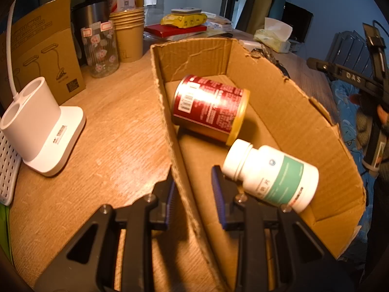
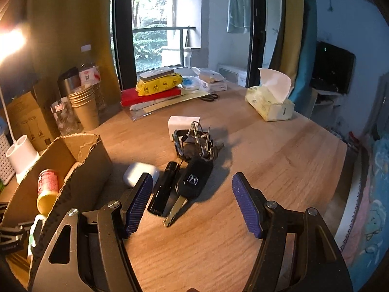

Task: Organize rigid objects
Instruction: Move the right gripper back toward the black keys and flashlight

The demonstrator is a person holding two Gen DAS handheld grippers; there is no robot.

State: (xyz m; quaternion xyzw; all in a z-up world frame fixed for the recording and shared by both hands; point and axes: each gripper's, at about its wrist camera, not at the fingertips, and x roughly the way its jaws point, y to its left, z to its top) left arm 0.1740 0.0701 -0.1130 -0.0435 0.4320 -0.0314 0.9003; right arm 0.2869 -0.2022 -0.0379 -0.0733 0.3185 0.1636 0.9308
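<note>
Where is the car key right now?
In the right wrist view, the car key lies on the wooden table, just right of the black flashlight, ahead of the open right gripper.

A red can (image 1: 209, 108) and white bottle (image 1: 271, 174) lay sideways in the cardboard box (image 1: 291, 112); car key (image 2: 192, 182), black flashlight (image 2: 164, 191) and white case (image 2: 136, 174) lay on the table (image 2: 279, 165).

Warm lamp glare upper left, fisheye-curved edges, slight blur.
</note>
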